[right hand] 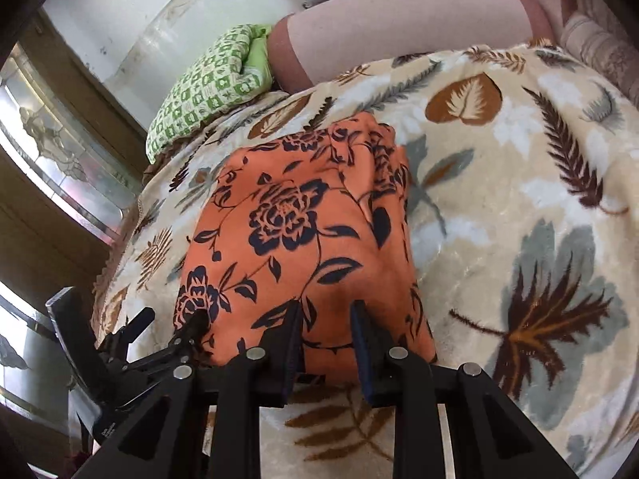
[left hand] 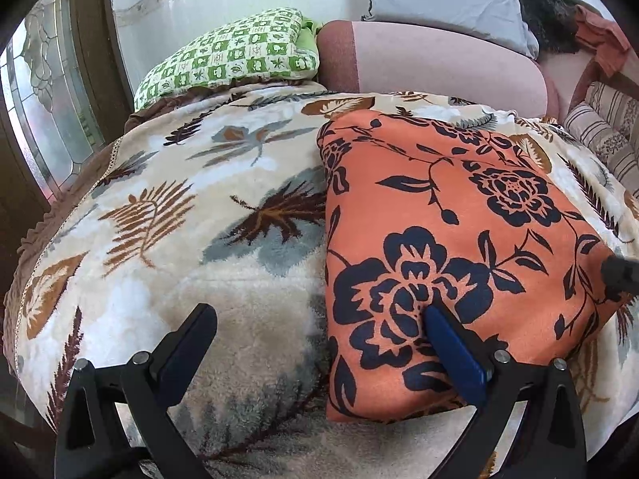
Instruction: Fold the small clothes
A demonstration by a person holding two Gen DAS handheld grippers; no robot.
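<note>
The orange floral garment [left hand: 451, 239] lies on my leaf-print blanket [left hand: 191, 239] near a green checked pillow [left hand: 231, 52], left gripper [left hand: 319, 319] spread wide, right gripper [right hand: 325, 315] pinching its near edge.

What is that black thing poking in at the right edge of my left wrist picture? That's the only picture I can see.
Observer: That's the right gripper. Its jaws are narrow, with the near edge of the orange cloth between them.
Operator: Is it close to my gripper?
Observer: Yes. The left gripper sits just to its left, wide open, with one fingertip on the cloth's near left corner.
Operator: What's on its other side?
Observer: The leaf-patterned blanket, with a big brown and grey leaf printed beside the cloth.
</note>
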